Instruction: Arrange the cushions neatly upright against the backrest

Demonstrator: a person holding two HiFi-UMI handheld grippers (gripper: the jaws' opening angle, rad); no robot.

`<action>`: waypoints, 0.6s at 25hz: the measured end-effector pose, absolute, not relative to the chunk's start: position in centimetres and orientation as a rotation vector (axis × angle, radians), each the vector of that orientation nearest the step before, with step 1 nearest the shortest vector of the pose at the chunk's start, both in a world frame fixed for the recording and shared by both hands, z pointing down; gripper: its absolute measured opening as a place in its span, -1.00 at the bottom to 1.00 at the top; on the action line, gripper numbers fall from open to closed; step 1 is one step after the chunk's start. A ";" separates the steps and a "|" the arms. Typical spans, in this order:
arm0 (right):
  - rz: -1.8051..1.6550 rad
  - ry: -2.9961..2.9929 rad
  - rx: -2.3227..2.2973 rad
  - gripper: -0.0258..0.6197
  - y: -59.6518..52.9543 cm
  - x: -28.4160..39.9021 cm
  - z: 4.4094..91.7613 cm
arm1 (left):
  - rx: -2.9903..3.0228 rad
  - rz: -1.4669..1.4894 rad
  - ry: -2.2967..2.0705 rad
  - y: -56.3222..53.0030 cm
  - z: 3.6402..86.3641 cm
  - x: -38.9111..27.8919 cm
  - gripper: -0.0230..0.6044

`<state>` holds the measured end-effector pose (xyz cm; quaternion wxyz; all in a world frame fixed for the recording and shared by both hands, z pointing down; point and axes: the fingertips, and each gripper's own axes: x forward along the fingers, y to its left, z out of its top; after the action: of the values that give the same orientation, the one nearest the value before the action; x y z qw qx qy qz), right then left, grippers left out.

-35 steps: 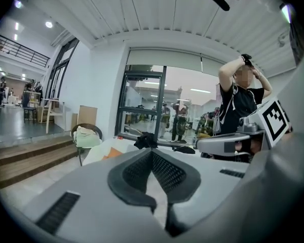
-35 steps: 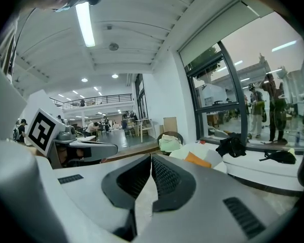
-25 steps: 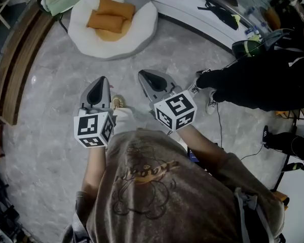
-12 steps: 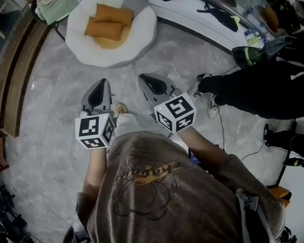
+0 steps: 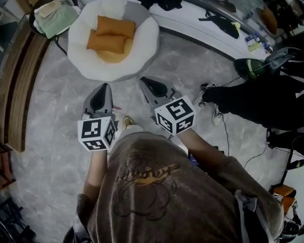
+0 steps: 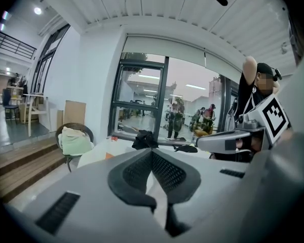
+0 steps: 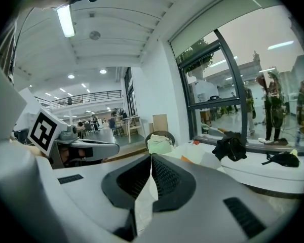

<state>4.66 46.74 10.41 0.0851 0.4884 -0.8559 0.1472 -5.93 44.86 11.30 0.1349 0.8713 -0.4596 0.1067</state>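
Not started: orange cushions (image 5: 107, 36) lie flat on the white seat (image 5: 144, 39). Left hand-held gripper (image 5: 102, 89) and right hand-held gripper (image 5: 146, 82) are both closed and empty.

Nothing readable; lettering on the shirt (image 5: 142, 173) seems too blurred.

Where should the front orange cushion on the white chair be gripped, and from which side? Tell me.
Probably its near long edge, coming in from the person's side. The front orange cushion lies flat in the white chair, and a second orange cushion lies close behind it, so the near edge looks like the free one.
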 end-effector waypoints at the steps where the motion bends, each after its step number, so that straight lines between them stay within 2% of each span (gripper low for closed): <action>1: 0.439 -2.552 1.459 -0.85 45.8 4.3 10.3 | 2.527 0.311 -1.325 44.0 11.3 -6.2 -0.91; 15: 0.438 -2.524 1.540 -0.85 38.2 3.1 10.3 | 2.553 0.307 -1.245 36.2 11.9 -7.6 -0.91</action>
<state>3.09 38.23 10.34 0.0764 0.5137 -0.8420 0.1461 -7.58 36.23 11.85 0.1416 0.8846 -0.4315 0.1062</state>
